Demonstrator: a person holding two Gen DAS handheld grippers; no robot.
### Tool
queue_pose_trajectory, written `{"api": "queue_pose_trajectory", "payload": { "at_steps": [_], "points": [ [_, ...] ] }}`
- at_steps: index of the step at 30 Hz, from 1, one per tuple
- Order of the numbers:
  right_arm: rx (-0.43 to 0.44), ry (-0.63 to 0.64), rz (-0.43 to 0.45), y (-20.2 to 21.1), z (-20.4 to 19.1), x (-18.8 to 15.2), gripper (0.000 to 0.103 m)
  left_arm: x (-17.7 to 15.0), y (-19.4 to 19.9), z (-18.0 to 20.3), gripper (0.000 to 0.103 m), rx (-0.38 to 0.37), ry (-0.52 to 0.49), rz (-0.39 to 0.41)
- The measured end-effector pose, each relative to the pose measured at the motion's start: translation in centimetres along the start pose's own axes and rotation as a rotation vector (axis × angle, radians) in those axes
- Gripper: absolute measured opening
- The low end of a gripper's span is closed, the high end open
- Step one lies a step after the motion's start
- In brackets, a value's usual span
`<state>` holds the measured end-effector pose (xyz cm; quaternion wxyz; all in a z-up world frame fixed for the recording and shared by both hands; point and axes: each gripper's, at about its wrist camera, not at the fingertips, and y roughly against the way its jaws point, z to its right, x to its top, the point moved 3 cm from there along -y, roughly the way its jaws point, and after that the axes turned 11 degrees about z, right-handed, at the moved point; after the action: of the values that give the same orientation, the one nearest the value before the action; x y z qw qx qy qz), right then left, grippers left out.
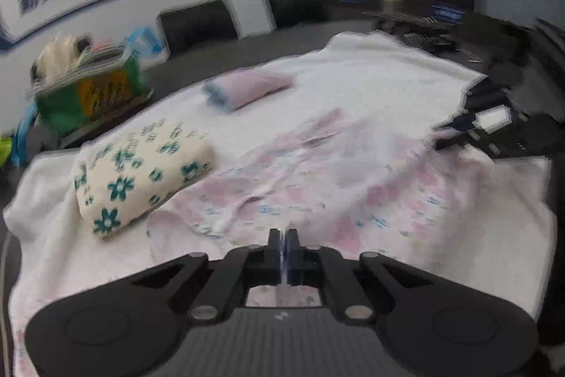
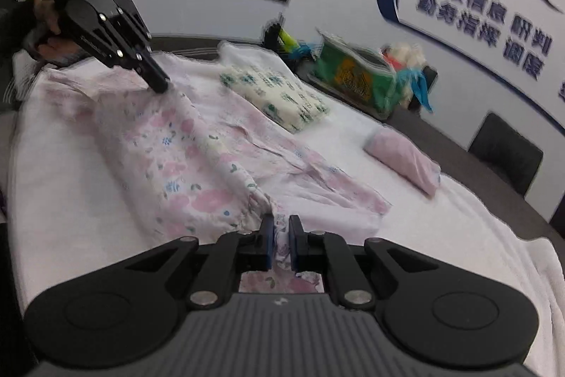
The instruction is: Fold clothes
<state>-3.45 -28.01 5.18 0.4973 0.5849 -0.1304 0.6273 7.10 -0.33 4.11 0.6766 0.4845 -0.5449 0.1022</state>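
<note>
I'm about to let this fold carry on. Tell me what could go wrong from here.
1. The right gripper pinches only a thin bunch of the pink floral garment; it may slip out.
2. The left gripper grips another edge; uneven pulling could skew the fold.
3. The garment lies against the folded flower-print cloth and might drag it.

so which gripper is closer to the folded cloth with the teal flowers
Left. The left gripper pinches the pink floral garment just short of the teal-flowered cloth; the right gripper grips the same garment's other end, farther off.
</note>
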Motion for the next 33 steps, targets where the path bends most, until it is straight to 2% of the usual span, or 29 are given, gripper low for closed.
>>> {"api": "queue_pose_trajectory", "payload": {
  "at_steps": [1, 2, 3, 4, 6, 8, 10, 11, 12, 13, 15, 17, 23, 24, 25, 26, 27, 28, 29, 32, 33],
  "points": [
    [-0.017, 0.008, -0.034, -1.0, 0.3, -0.3, 0.013, -0.2, -0.9, -0.7, 0.009, 0.021, 0.022, -0.021],
    [-0.034, 0.017, -0.068, -2.0, 0.6, -0.7, 0.022, -0.6, -1.0, -1.1, 0.009, 0.039, 0.038, -0.03],
    [-0.051, 0.025, -0.101, -3.0, 0.9, -1.0, 0.035, -1.0, -0.7, -1.5, 0.01, 0.055, 0.053, -0.031],
    [-0.067, 0.034, -0.128, -3.8, 1.2, -1.3, 0.039, -1.4, 0.5, -1.7, 0.013, 0.061, 0.064, -0.008],
    [-0.094, 0.051, -0.083, -2.3, 1.2, -1.3, 0.043, -2.2, 4.0, -1.7, 0.023, 0.058, 0.083, 0.065],
    [-0.085, 0.06, -0.016, 0.4, 0.7, -1.0, 0.044, -3.3, 7.4, -0.7, 0.047, 0.043, 0.084, 0.153],
    [-0.025, 0.089, 0.057, 2.9, -0.9, -0.9, 0.052, -4.7, 9.6, 1.5, 0.054, -0.003, 0.049, 0.223],
    [0.016, 0.101, 0.067, 3.5, -2.1, -1.3, 0.055, -5.6, 9.7, 2.9, 0.057, -0.039, 0.008, 0.221],
    [0.057, 0.114, 0.072, 3.9, -3.2, -1.6, 0.056, -6.5, 9.0, 4.4, 0.059, -0.064, -0.051, 0.197],
    [0.087, 0.136, 0.051, 3.6, -4.3, -2.1, 0.056, -7.1, 8.2, 5.6, 0.059, -0.058, -0.11, 0.169],
    [0.115, 0.2, -0.005, 2.3, -6.1, -3.0, 0.056, -8.2, 6.5, 7.5, 0.058, -0.01, -0.23, 0.119],
    [0.112, 0.231, -0.018, 1.1, -6.9, -3.6, 0.056, -9.0, 5.6, 8.3, 0.058, 0.021, -0.319, 0.105],
    [0.075, 0.23, -0.014, -0.2, -6.7, -3.6, 0.055, -9.4, 5.7, 8.3, 0.058, 0.046, -0.404, 0.113],
    [0.068, 0.237, -0.017, -0.3, -6.6, -3.6, 0.052, -9.5, 5.7, 8.2, 0.058, 0.039, -0.411, 0.113],
    [0.062, 0.243, -0.021, -0.4, -6.6, -3.6, 0.05, -9.5, 5.6, 8.1, 0.053, 0.027, -0.405, 0.109],
    [0.068, 0.233, -0.024, -0.4, -6.6, -3.7, 0.043, -9.5, 5.4, 7.9, 0.036, 0.011, -0.395, 0.102],
    [0.074, 0.223, -0.027, -0.4, -6.5, -3.8, 0.034, -9.4, 5.2, 7.6, 0.026, -0.004, -0.379, 0.085],
    [0.077, 0.215, -0.032, -0.5, -6.4, -3.8, 0.03, -9.3, 5.0, 7.3, 0.011, -0.002, -0.359, 0.069],
    [0.08, 0.208, -0.036, -0.5, -6.2, -3.9, 0.022, -9.1, 4.9, 6.9, 0.009, -0.002, -0.338, 0.059],
    [0.089, 0.208, -0.05, -0.4, -6.0, -4.0, 0.006, -8.8, 5.1, 6.2, 0.001, -0.027, -0.295, 0.051],
    [0.091, 0.208, -0.049, -0.2, -6.1, -4.0, 0.005, -8.7, 5.4, 6.2, 0.001, -0.043, -0.273, 0.057]
  ]
}}
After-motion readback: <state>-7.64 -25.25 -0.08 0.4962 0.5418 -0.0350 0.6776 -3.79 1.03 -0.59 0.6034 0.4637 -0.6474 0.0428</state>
